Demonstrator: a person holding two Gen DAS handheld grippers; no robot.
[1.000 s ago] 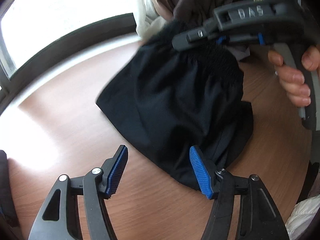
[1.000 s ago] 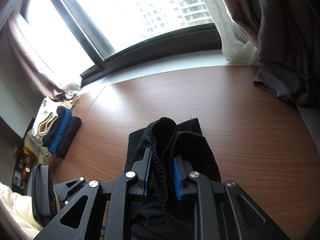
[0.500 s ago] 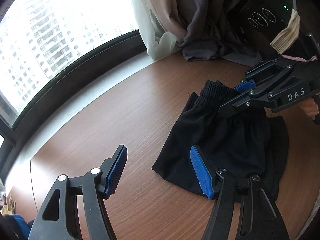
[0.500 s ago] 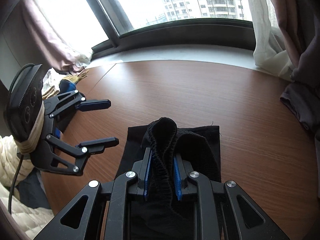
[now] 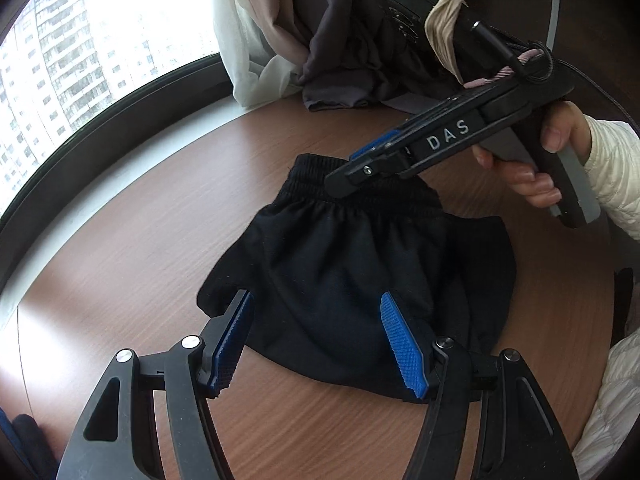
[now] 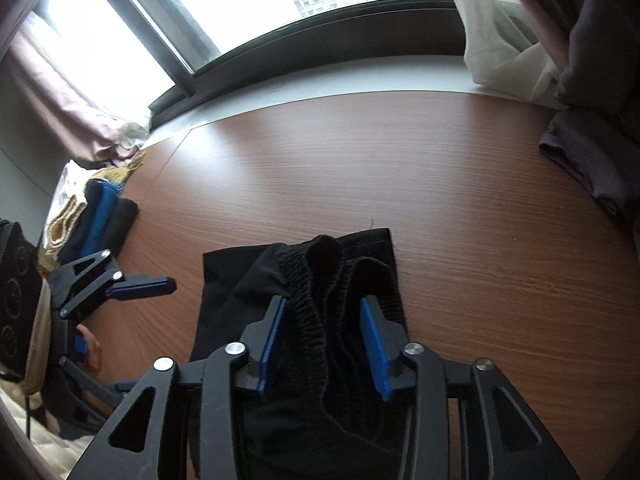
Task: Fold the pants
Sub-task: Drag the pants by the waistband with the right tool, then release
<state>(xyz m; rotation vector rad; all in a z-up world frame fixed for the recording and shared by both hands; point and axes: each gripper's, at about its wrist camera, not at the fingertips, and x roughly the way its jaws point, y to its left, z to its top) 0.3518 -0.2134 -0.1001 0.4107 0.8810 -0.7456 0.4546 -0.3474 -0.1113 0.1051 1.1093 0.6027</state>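
Note:
Black pants (image 5: 360, 264) lie folded on the brown wooden table (image 5: 120, 264), waistband toward the far side. My left gripper (image 5: 320, 340) is open, its blue pads just above the pants' near edge, holding nothing. My right gripper (image 6: 324, 344) has its jaws parted, with the bunched elastic waistband (image 6: 320, 280) loose between the pads. The right gripper also shows in the left wrist view (image 5: 400, 152), over the waistband. The left gripper also shows in the right wrist view (image 6: 132, 284), left of the pants.
A stack of folded clothes (image 6: 92, 216) sits at the table's left edge. A dark grey cloth (image 6: 592, 160) and curtains (image 5: 280, 32) lie at the far right by the window sill (image 6: 320, 80).
The right gripper's jaws have opened off the waistband, which was clamped before. The pants have settled flat on the table. The left gripper has moved in over the pants' near edge.

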